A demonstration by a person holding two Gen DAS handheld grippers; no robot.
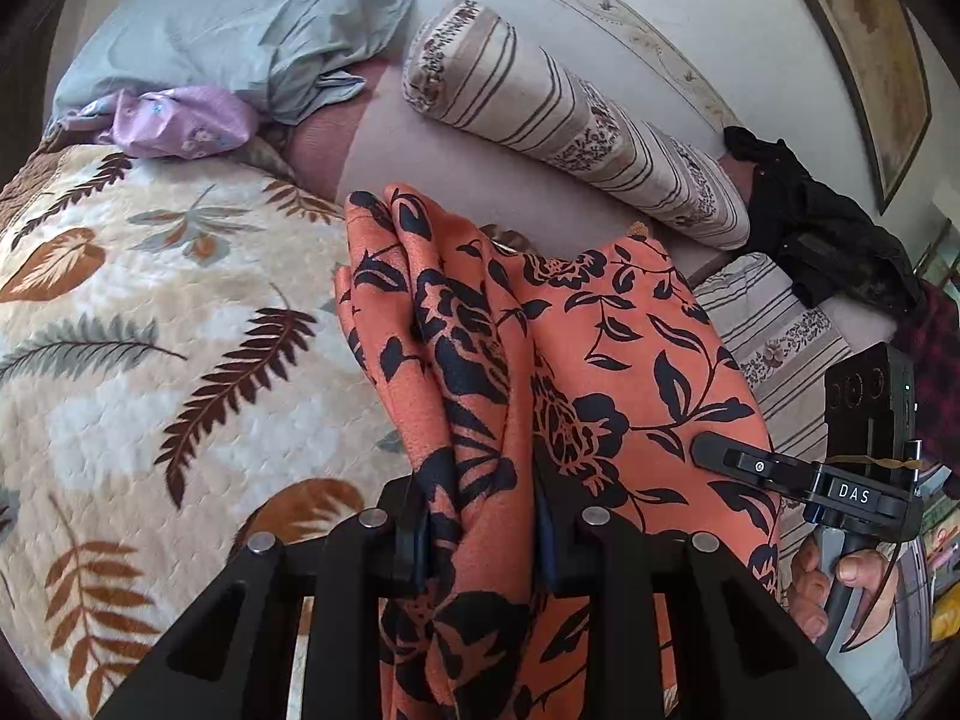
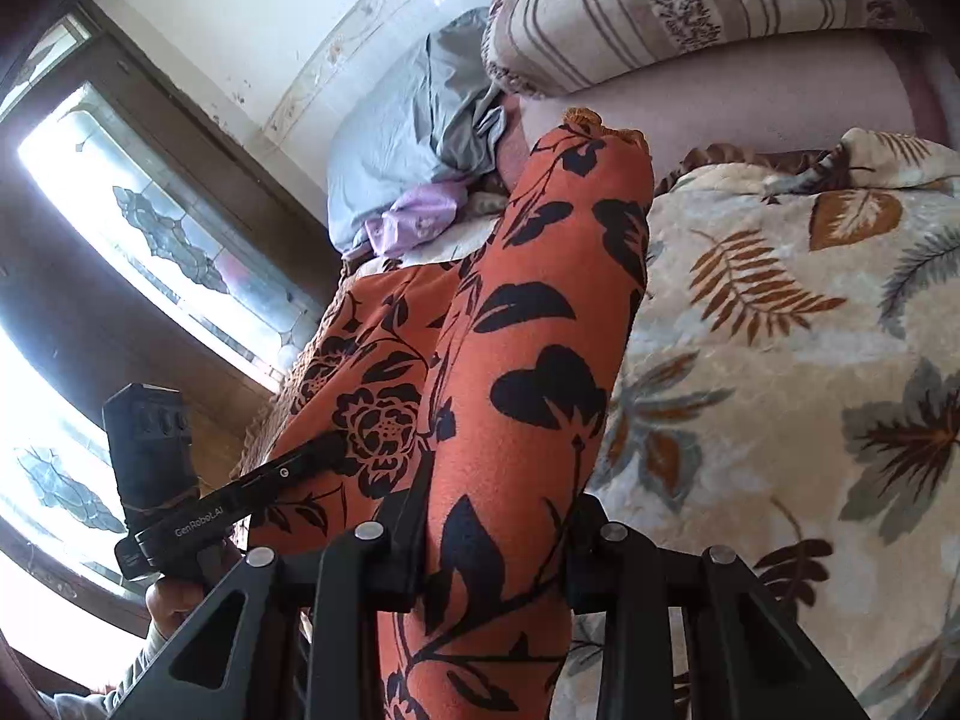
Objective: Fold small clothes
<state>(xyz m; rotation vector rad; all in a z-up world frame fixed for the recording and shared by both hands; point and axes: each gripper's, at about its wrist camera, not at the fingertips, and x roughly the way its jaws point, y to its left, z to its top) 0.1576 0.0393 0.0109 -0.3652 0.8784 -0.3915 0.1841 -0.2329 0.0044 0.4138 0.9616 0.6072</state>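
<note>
Spread over the bed, a leaf-print quilt (image 1: 150, 312) fills the background, with a striped bolster (image 1: 570, 120) and a grey pillow (image 1: 240, 30) beyond it near the wall. Above the quilt hangs the orange floral garment (image 1: 480, 360), pinched in both grippers: the left gripper (image 1: 480, 540) is clamped on a bunched fold, and the right gripper (image 2: 498, 546) is clamped on another fold. Its long axis runs away from both grippers toward the bolster, so the coming move likely means spreading it flat on the quilt, both hands equally near.
</note>
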